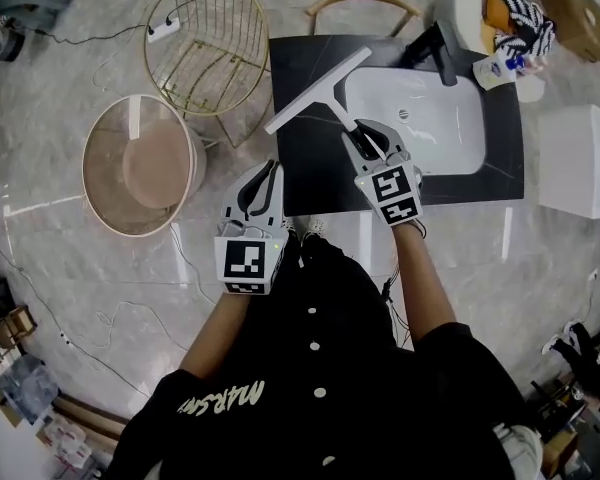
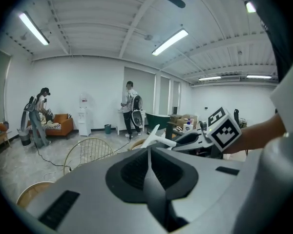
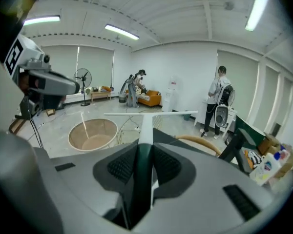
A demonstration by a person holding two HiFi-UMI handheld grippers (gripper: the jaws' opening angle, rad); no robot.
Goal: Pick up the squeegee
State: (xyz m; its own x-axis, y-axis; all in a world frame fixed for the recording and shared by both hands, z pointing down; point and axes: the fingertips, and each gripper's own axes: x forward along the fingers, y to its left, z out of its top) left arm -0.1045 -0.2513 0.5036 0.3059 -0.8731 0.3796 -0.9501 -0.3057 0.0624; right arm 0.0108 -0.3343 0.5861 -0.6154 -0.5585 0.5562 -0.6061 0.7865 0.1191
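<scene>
Right gripper (image 1: pixel 367 136) clamps the squeegee (image 1: pixel 317 91) by its handle.

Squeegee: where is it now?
Head view, centre: squeegee held by its handle in the right gripper, blade over the black counter, left of the sink.

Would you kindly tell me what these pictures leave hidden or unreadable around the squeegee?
- Handle end of the squeegee: head and right gripper views, clamped inside the right gripper.
- Labels on the bottles: head view, too small.
- Near-left corner of the sink: head view, covered by that gripper.
</scene>
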